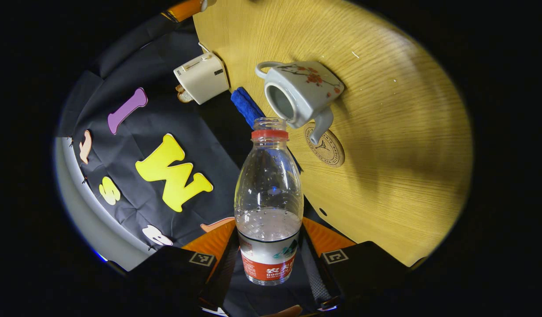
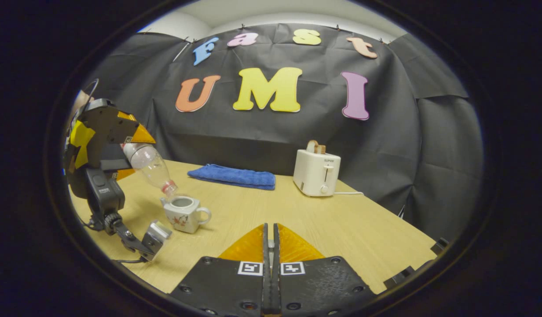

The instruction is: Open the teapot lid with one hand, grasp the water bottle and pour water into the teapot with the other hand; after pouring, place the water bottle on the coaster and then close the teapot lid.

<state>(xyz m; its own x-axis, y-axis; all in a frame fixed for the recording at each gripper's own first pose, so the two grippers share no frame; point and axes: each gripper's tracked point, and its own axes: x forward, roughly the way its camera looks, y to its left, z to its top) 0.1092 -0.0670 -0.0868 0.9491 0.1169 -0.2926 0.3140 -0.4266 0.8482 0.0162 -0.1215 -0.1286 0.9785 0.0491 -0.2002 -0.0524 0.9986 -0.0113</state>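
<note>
My left gripper [image 1: 269, 229] is shut on the clear water bottle [image 1: 269, 189], gripping its labelled lower part. The bottle has a red neck ring and no cap, with some water inside. In the right gripper view the bottle [image 2: 150, 165] tilts neck-down, its mouth just above the open teapot [image 2: 183, 213]. The white teapot [image 1: 299, 90] with red flowers has no lid on, and its spout reaches over the round coaster [image 1: 328, 149]. My right gripper [image 2: 270, 229] is held over the table's near side, fingers pressed together with a pale sliver of the lid between them.
A blue towel [image 2: 231, 176] lies at the back of the wooden table [image 1: 385, 132]. To its right stands a white toaster [image 2: 317, 174] holding toast. The left gripper's handle [image 2: 104, 193] hangs at the table's left.
</note>
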